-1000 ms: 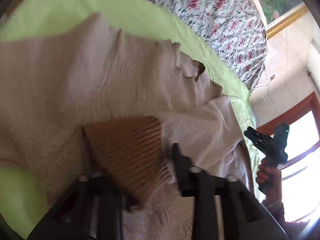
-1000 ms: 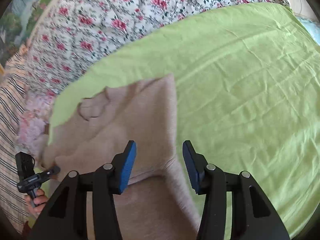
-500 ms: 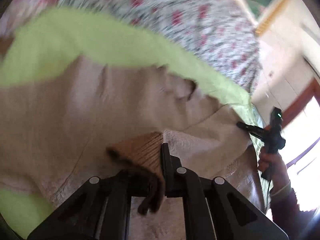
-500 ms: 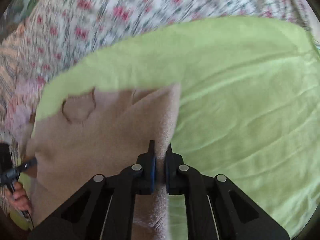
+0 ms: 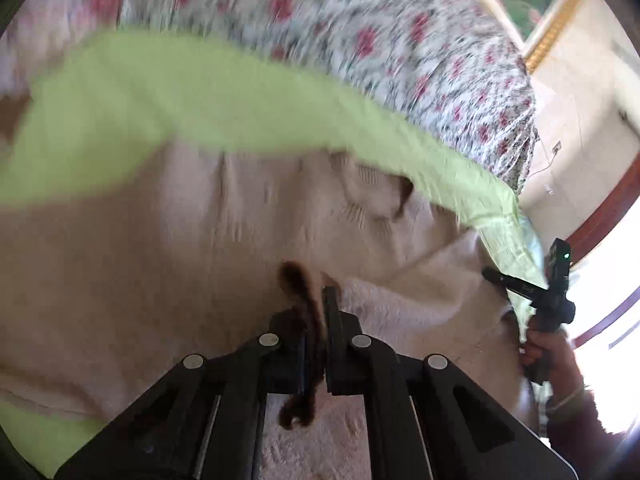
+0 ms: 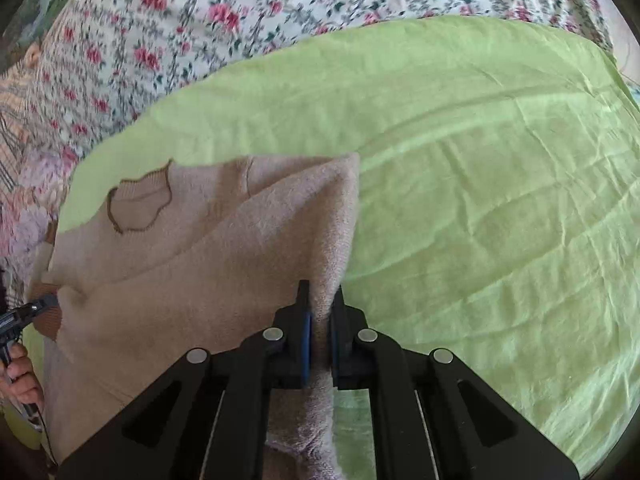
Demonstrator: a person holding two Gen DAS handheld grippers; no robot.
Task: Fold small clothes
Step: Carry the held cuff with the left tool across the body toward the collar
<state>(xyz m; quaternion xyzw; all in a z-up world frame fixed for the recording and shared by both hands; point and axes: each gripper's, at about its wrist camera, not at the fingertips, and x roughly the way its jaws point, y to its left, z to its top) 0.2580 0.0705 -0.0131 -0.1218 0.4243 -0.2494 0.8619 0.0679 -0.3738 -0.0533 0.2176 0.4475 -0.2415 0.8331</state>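
Note:
A small beige knit sweater (image 6: pixel 192 256) with a brown-trimmed neck lies on a green sheet (image 6: pixel 480 200). My right gripper (image 6: pixel 320 300) is shut on the sweater's right side edge and holds it slightly raised. In the left wrist view the sweater (image 5: pixel 160 260) fills the middle, and my left gripper (image 5: pixel 316 300) is shut on its brown ribbed cuff (image 5: pixel 298 280). The right gripper also shows at the far right of the left wrist view (image 5: pixel 548 292), and the left gripper at the left edge of the right wrist view (image 6: pixel 24 312).
A floral quilt (image 6: pixel 240 12) lies beyond the green sheet. A striped cloth (image 6: pixel 16 120) sits at the far left. A wall and a wood-framed window (image 5: pixel 600 232) are to the right of the bed. The green sheet stretches bare to the right of the sweater.
Both grippers have closed: the left on the brown cuff, the right on the sweater's right edge. Both have pulled the fabric up and toward the camera.

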